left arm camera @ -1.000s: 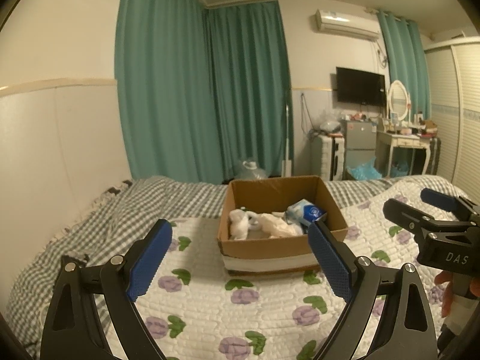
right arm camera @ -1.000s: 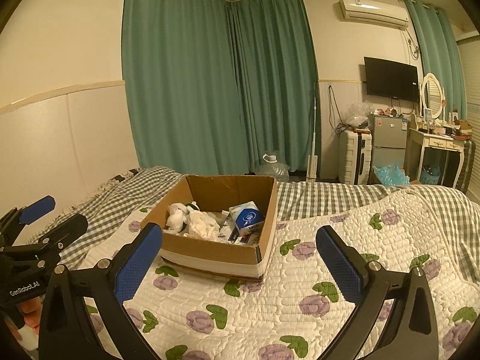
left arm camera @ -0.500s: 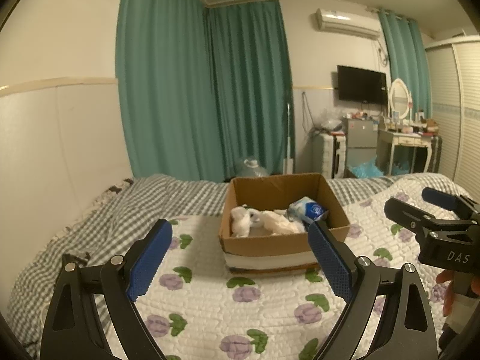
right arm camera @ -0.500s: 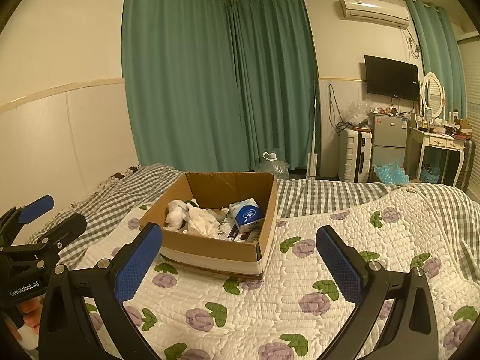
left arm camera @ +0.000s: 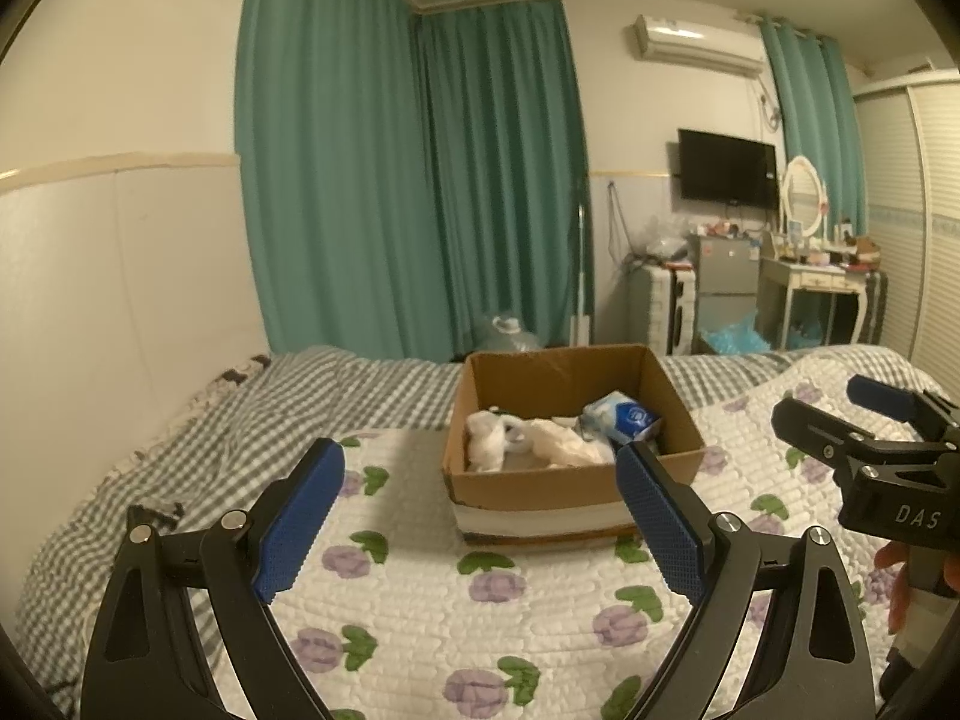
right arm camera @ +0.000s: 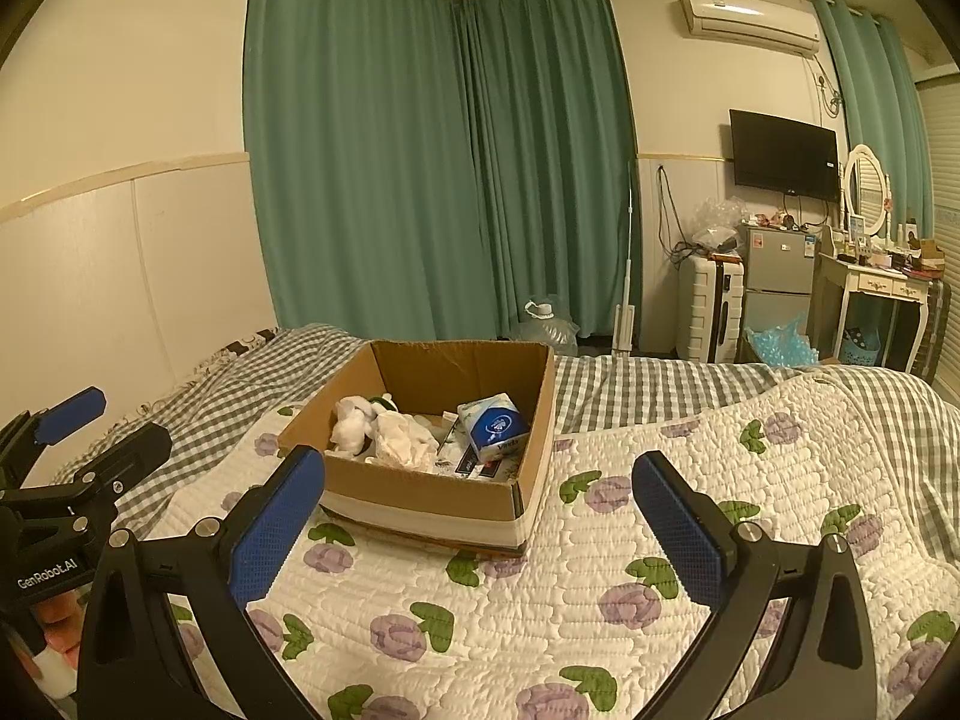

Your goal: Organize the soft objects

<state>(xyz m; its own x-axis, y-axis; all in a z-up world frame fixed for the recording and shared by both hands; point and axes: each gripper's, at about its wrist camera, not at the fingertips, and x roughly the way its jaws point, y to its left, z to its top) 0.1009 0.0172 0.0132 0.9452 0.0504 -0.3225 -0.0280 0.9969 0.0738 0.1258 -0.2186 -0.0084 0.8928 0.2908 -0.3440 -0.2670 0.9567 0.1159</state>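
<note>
Left gripper (left arm camera: 480, 516) held wide apart, nothing between the blue pads; right gripper (right arm camera: 480, 516) likewise spread and empty, both hovering above the bed and aimed forward

Straight ahead and a little below: cardboard box (left arm camera: 540, 492) sitting on the flowered quilt (left arm camera: 420, 612), open top up, near wall facing the grippers. Seen from the left gripper, box dead centre; from the right gripper, box off to the left of centre, so left side judged the squarer approach, right side needing to swing inward

Inside the box: white plush toy (right arm camera: 351, 423) at the left end, crumpled white cloth (right arm camera: 405, 441) just beside it toward the middle, blue tissue pack (right arm camera: 495, 426) at the right end, tilted, with flat printed packets under it, too small to read. Plush probably nearer the left gripper, tissue pack nearer the right

Reach forward and down over the near wall called for; soft things likely to squash and slip under a shallow pinch

Beyond: grey checked bedsheet (right arm camera: 660, 378), green curtains (right arm camera: 420, 150), television (right arm camera: 783, 156), small fridge (right arm camera: 777, 276), dressing table (right arm camera: 882, 288), air conditioner (right arm camera: 750, 18)
</note>
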